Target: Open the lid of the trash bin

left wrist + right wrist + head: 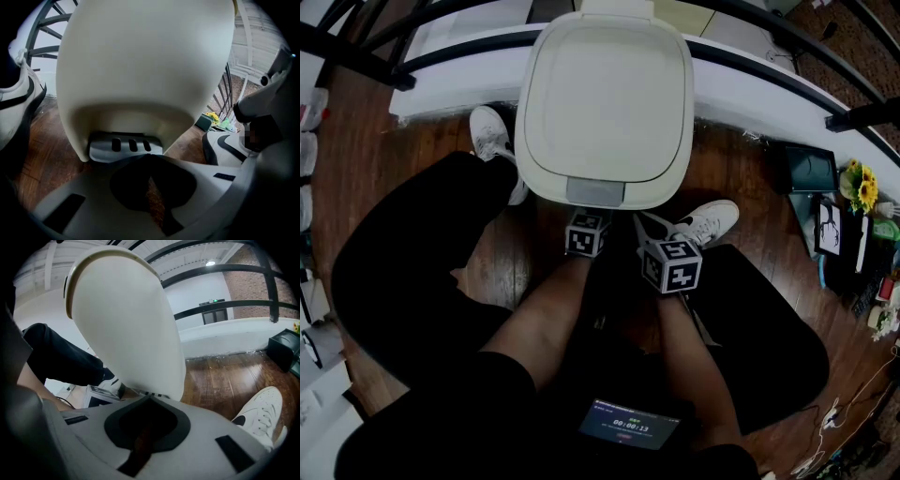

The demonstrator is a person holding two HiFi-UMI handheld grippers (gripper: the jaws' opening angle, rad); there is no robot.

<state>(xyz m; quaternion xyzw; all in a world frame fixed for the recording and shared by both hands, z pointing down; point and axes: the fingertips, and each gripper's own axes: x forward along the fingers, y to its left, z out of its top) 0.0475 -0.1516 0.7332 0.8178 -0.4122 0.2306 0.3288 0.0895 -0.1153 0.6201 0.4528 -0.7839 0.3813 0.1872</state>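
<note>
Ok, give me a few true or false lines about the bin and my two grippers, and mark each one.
1. The lid of the trash bin is down. True.
2. The left gripper grips the grey latch. False: its jaws are together on nothing, with the tips just below the latch.
3. The right gripper has its jaws together. True.
4. The bin stands on carpet. False: it stands on a wooden floor.
5. One white shoe is at the bin's left, another at its right. True.
</note>
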